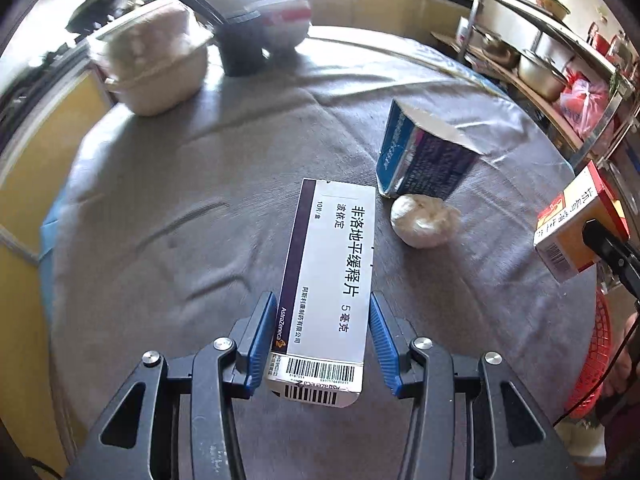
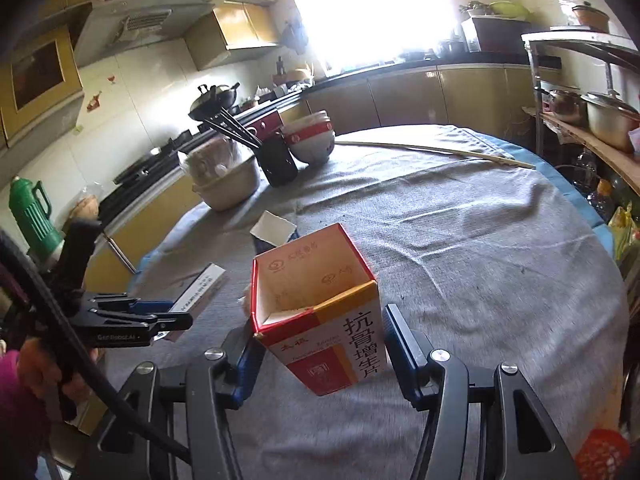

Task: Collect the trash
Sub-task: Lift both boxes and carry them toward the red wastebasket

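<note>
Between the left gripper's blue pads sits a white medicine box, flat face up, barcode end nearest the camera; jaws clamped on its long edges, box lifted off the grey tablecloth. Right gripper is clenched on a red-and-orange carton, top flaps open, inside looks empty; it's held above the cloth too. Just past the white box: a crumpled white paper wad lying on the cloth, touching or nearly touching a blue carton that's tipped over with its torn white flap up. Both are loose on the table, nothing covering them. Red mesh basket sits at the table's right edge, contents not visible. Far side of table: a covered beige pot, a black holder with dark chopsticks sticking out, and stacked red-banded bowls, all bunched together. Long pale stick lies across the far cloth. Metal pots on the rack at right.
</note>
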`<move>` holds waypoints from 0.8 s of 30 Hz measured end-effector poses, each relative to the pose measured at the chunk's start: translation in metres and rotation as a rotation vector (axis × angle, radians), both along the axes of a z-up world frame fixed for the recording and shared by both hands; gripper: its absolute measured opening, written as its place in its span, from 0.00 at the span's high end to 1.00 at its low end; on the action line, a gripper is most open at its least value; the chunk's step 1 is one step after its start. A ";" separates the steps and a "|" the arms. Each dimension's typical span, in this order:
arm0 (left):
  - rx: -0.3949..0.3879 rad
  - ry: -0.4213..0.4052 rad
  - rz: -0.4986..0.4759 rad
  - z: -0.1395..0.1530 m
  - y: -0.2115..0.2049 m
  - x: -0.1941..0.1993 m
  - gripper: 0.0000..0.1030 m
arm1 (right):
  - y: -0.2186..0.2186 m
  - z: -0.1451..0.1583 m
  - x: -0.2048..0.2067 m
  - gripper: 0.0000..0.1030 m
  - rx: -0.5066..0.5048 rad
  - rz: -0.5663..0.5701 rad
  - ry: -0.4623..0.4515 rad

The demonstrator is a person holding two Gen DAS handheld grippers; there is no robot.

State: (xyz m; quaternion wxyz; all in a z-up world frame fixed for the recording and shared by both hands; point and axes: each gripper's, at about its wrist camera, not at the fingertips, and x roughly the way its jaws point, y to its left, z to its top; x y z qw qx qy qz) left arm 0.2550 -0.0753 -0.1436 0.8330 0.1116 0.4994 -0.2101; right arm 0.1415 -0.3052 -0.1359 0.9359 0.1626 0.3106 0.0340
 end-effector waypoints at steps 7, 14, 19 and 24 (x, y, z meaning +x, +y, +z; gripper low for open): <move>-0.007 -0.124 0.074 0.038 0.000 -0.062 0.53 | 0.011 0.013 -0.038 0.42 0.024 0.009 -0.036; -0.007 -0.237 0.093 0.068 -0.007 -0.115 0.53 | 0.017 0.028 -0.080 0.42 0.019 0.003 -0.078; -0.007 -0.277 0.092 0.081 -0.013 -0.138 0.53 | 0.010 0.035 -0.104 0.42 0.053 -0.018 -0.104; -0.001 -0.321 0.098 0.091 -0.017 -0.156 0.53 | 0.008 0.043 -0.123 0.42 0.056 -0.021 -0.129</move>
